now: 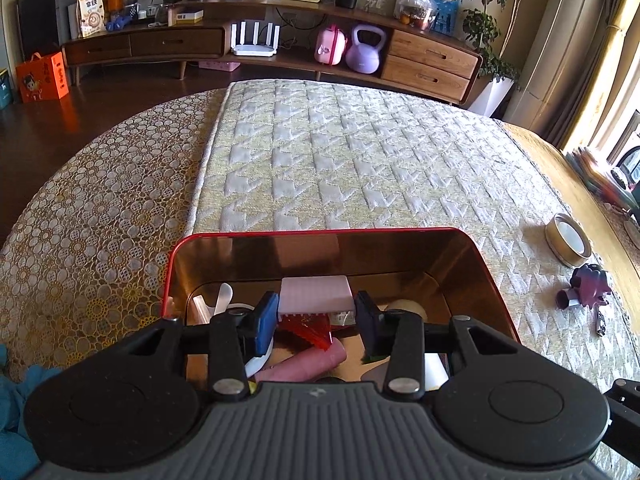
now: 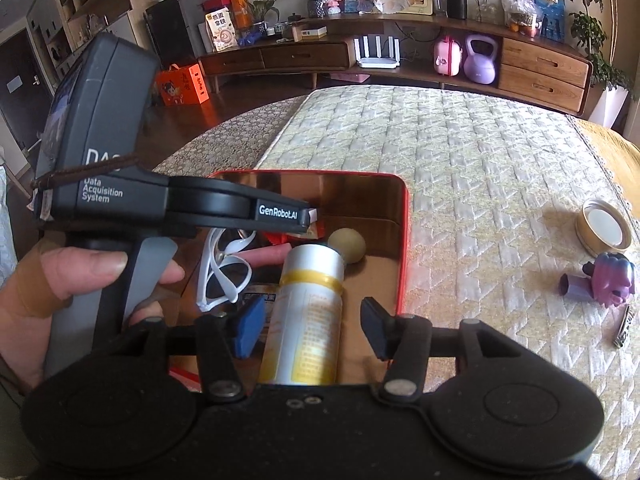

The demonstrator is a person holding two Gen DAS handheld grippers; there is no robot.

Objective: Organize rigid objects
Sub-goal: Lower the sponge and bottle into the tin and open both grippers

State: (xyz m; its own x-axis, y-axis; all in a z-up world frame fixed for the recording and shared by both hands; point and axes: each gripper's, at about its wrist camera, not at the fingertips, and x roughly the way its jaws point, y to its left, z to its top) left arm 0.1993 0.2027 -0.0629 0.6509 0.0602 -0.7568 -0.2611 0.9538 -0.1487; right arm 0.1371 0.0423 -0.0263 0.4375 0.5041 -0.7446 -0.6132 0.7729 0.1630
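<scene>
the left tool (image 1: 316,316) is clamped on a pale pink block (image 1: 315,294) with a toothed lower edge, both pads pressing its ends, and holds it above the open red tin (image 1: 320,232) in the lower middle of the left wrist view. under it lie a red translucent piece (image 1: 310,334) and a pink cylinder (image 1: 308,362).

in the right wrist view the right tool (image 2: 312,328) stands partly open around a silver and yellow can (image 2: 308,316) that lies in the tin's lower centre. there is a clear gap on the right pad's side, so it looks released rather than gripped. white sunglasses (image 2: 224,272) sit to the can's left, and a beige ball (image 2: 347,247) touches its far end.

still out on the quilted bed cover (image 2: 460,168), at the right edge of the frame, are a gold-rimmed lid (image 2: 604,228), a purple toy figure (image 2: 608,278) and what looks like a nail clipper (image 2: 624,326).

the risks, as i judge them:
- the tin is already crowded, so the block could land on the red piece and tip or slide if dropped from this height.
- the can is round and may roll against the sunglasses once the right tool lifts away.
- both tools hang over the same tin, close together, and the left one's body crosses the upper left of the right view, so a careless withdrawal could knock them together.
</scene>
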